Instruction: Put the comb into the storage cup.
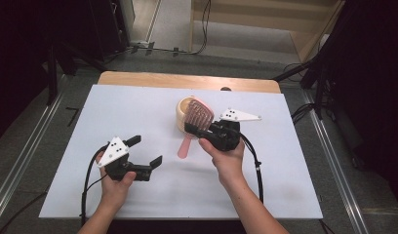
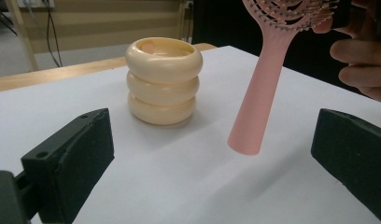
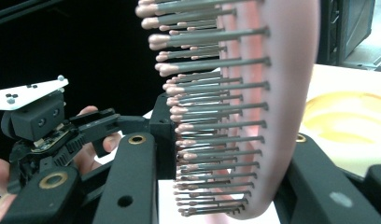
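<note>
My right gripper [image 1: 199, 127] pinched the pink hairbrush [image 1: 193, 124] by its head, beside the cream ringed holder [image 1: 181, 114]; my left gripper [image 1: 144, 150], nearer, stood spread.

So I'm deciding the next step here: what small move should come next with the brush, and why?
Probably lower the pink hairbrush handle-first into the cream holder. The right gripper is clamped on the brush head, the handle hangs clear above the table beside the holder, and the holder's mouth looks open. The left gripper stands open and apart, holding nothing.
</note>
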A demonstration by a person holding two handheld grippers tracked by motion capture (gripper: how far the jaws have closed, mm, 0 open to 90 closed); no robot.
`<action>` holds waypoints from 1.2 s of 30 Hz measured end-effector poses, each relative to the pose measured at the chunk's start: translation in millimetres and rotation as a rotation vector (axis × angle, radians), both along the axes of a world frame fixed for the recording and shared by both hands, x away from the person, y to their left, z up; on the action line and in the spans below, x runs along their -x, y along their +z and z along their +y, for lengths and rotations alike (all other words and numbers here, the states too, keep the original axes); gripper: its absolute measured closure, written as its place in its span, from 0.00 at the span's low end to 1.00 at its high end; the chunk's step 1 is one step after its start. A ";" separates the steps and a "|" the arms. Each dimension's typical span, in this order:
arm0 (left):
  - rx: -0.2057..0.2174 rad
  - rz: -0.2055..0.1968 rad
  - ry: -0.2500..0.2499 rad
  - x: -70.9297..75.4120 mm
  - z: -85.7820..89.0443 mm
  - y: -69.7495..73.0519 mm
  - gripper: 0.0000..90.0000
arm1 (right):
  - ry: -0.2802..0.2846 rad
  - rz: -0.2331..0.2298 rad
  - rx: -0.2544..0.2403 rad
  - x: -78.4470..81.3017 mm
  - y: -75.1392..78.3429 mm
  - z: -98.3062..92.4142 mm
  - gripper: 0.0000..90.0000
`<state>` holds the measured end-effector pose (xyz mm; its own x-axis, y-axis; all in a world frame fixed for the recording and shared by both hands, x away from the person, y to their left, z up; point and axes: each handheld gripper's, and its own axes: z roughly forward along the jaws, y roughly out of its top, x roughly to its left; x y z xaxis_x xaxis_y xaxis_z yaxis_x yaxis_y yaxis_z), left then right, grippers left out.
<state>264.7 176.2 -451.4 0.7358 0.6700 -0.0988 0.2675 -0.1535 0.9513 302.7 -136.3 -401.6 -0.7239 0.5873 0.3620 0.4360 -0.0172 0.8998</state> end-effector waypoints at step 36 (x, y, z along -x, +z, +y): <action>-0.014 0.009 0.183 12.7 97.4 -24.3 0.00 | -0.031 -0.058 0.039 -22.2 22.5 -5.5 0.69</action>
